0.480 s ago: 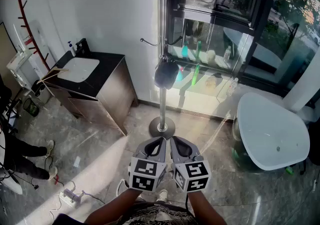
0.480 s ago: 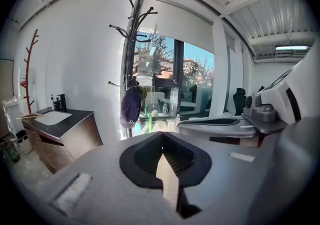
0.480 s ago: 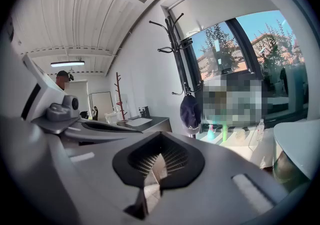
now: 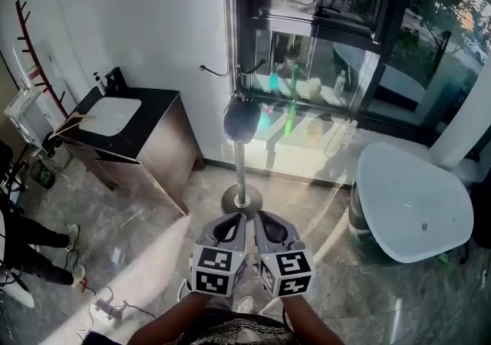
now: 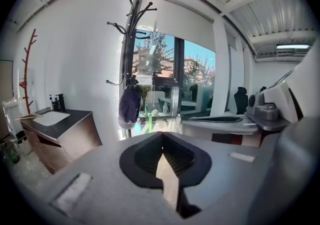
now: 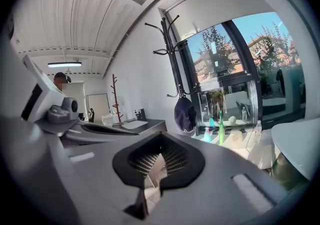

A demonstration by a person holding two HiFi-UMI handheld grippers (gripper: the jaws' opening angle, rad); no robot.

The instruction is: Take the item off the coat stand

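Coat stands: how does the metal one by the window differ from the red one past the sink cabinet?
The metal coat stand has curved hooks and carries a dark cap; the red coat stand has short pegs, seemingly bare. Both stand upright by the white wall.

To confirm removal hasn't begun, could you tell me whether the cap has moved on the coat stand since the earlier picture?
No. The cap still hangs at the same height against the coat stand's pole.
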